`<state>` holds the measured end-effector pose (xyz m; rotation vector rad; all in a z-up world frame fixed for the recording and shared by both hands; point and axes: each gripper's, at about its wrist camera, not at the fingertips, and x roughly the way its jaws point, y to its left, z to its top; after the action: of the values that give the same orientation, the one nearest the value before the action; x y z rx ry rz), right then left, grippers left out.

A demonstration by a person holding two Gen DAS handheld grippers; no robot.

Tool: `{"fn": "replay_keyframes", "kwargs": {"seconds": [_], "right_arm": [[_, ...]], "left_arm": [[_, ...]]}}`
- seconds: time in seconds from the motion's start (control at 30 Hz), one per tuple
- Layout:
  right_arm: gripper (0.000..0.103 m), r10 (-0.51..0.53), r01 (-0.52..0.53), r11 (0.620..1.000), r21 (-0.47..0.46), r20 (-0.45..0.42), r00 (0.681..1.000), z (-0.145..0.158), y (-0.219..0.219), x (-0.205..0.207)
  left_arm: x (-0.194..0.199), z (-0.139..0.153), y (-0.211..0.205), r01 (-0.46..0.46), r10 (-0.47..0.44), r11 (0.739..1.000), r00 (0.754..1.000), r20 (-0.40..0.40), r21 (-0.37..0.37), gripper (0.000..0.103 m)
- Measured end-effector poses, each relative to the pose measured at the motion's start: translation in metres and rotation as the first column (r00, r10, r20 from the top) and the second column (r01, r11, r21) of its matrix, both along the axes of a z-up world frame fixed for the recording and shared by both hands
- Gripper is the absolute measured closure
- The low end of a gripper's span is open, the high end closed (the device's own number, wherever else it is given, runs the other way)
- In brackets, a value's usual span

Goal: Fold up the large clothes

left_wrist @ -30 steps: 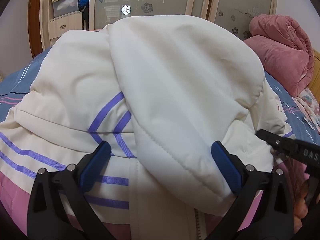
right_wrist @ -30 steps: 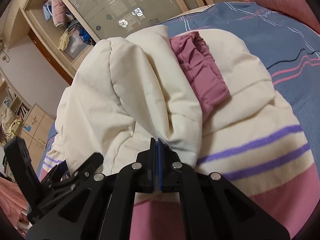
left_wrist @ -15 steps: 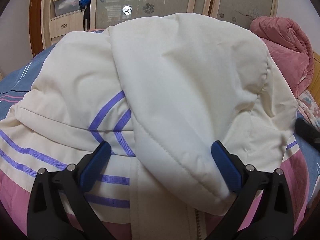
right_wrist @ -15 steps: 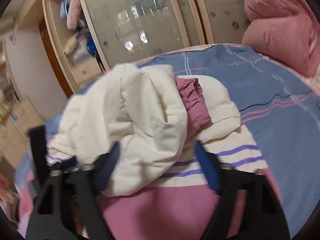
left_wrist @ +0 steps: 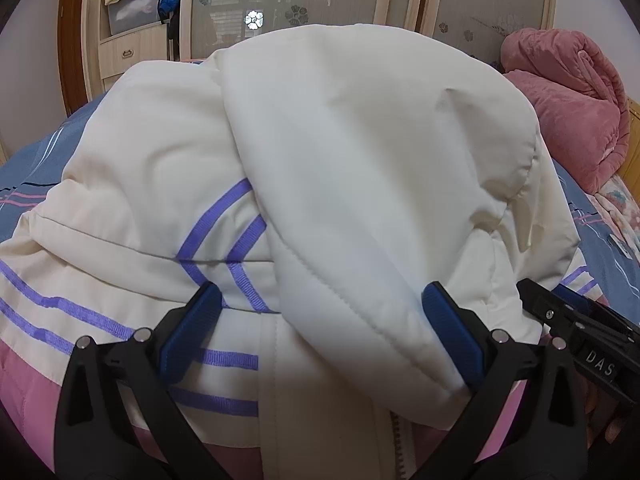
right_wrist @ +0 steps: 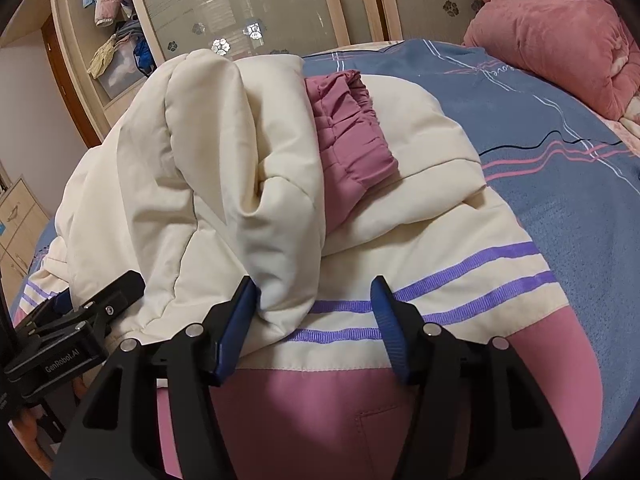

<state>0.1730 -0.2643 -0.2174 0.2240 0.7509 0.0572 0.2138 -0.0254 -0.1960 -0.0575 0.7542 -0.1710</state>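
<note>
Big cream padded jacket [left_wrist: 344,168] w/ purple stripes [right_wrist: 460,276] and a pink lower band [right_wrist: 304,412] lies heaped on the bed [right_wrist: 560,128], which has a blue sheet w/ pink & white lines. A cream sleeve [right_wrist: 224,184] is folded across the jacket's front, its gathered pink cuff [right_wrist: 348,136] lying on top near the middle. Left gripper [left_wrist: 320,336]: jaws wide apart, blue pads either side of the folded cream edge; the right-hand pad sits against the hem, the other is clear of it over the striped part, so nothing's clamped. Zip [left_wrist: 400,444] runs down between its fingers at the bottom. Right gripper [right_wrist: 316,328]: jaws opening, roughly half spread; corner of the folded sleeve sits between them, touching the left pad, right pad clear over the stripes, no grip on the cloth. Each gripper shows at the edge of the other's view, just beside one another at the jacket's near side. Rolled pink blanket [left_wrist: 572,100] sits at the far right of the bed, well apart from the jacket. Behind the bed is a wardrobe [left_wrist: 320,0] w/ frosted flower-pattern doors, plus an open shelf [left_wrist: 132,4] stuffed w/ clothes on the left
</note>
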Motion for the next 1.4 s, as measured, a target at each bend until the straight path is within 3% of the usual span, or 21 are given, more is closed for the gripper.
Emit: {"fn": "replay_keyframes", "kwargs": {"seconds": [0.27, 0.47, 0.67, 0.73, 0.8, 0.87, 0.9, 0.97, 1.0, 1.1, 1.17, 1.27, 1.4], "right_arm": [[0.039, 0.005, -0.004, 0.999, -0.034, 0.029, 1.000, -0.003, 0.009, -0.029], [0.032, -0.027, 0.052, 0.972, -0.230, 0.108, 0.994, -0.014, 0.037, -0.081], [0.031, -0.068, 0.096, 0.974, -0.206, 0.138, 0.988, -0.015, 0.037, -0.103], [0.029, -0.081, 0.095, 0.986, -0.137, 0.102, 0.991, -0.002, 0.030, -0.094], [0.029, -0.069, 0.068, 0.998, 0.019, 0.120, 0.990, 0.019, 0.015, -0.082], [0.029, -0.083, 0.073, 0.995, 0.073, 0.136, 0.987, 0.036, 0.008, -0.071], [0.029, -0.089, 0.083, 0.995, 0.056, 0.128, 0.988, 0.047, 0.007, -0.057], [0.029, -0.098, 0.106, 0.992, -0.066, 0.113, 0.989, 0.062, 0.015, -0.029], [0.029, -0.075, 0.093, 0.988, -0.120, 0.148, 0.986, 0.072, 0.019, -0.012], [0.029, 0.004, 0.019, 0.995, -0.102, 0.228, 0.974, 0.086, 0.023, 0.012], [0.029, 0.075, -0.058, 0.995, -0.077, 0.252, 0.965, 0.080, 0.027, 0.024], [0.028, 0.073, -0.065, 0.987, -0.146, 0.049, 0.996, 0.033, 0.037, 0.059], [0.026, 0.094, -0.092, 0.993, -0.077, 0.027, 0.995, 0.025, 0.027, 0.065]], "left_arm": [[-0.006, 0.000, 0.002, -0.010, 0.010, 1.000, 1.000, -0.002, -0.018, 0.002], [-0.021, -0.001, 0.013, -0.015, 0.017, 0.997, 1.000, 0.022, -0.075, 0.002], [-0.022, -0.002, 0.017, -0.009, 0.011, 0.995, 1.000, 0.018, -0.098, 0.002], [-0.022, 0.000, 0.021, -0.002, 0.004, 0.993, 1.000, 0.019, -0.118, 0.002], [-0.020, 0.000, 0.024, 0.007, -0.006, 0.991, 1.000, 0.008, -0.134, 0.002], [-0.019, -0.001, 0.020, 0.002, -0.002, 0.994, 1.000, 0.001, -0.112, 0.002], [-0.019, -0.001, 0.015, -0.006, 0.006, 0.996, 1.000, -0.002, -0.086, 0.002], [-0.018, -0.002, 0.009, -0.023, 0.023, 0.999, 1.000, -0.004, -0.046, 0.002], [-0.017, -0.002, 0.007, -0.031, 0.031, 0.999, 1.000, -0.002, -0.036, 0.002], [-0.018, -0.003, 0.008, -0.041, 0.041, 0.999, 0.999, 0.006, -0.034, 0.002], [-0.018, -0.003, 0.010, -0.042, 0.042, 0.998, 0.999, 0.005, -0.038, 0.002], [-0.015, -0.003, 0.007, -0.061, 0.061, 0.998, 0.998, -0.006, -0.006, 0.002], [-0.017, 0.009, 0.003, -0.100, 0.099, 0.992, 0.995, 0.013, 0.071, 0.002]]}}
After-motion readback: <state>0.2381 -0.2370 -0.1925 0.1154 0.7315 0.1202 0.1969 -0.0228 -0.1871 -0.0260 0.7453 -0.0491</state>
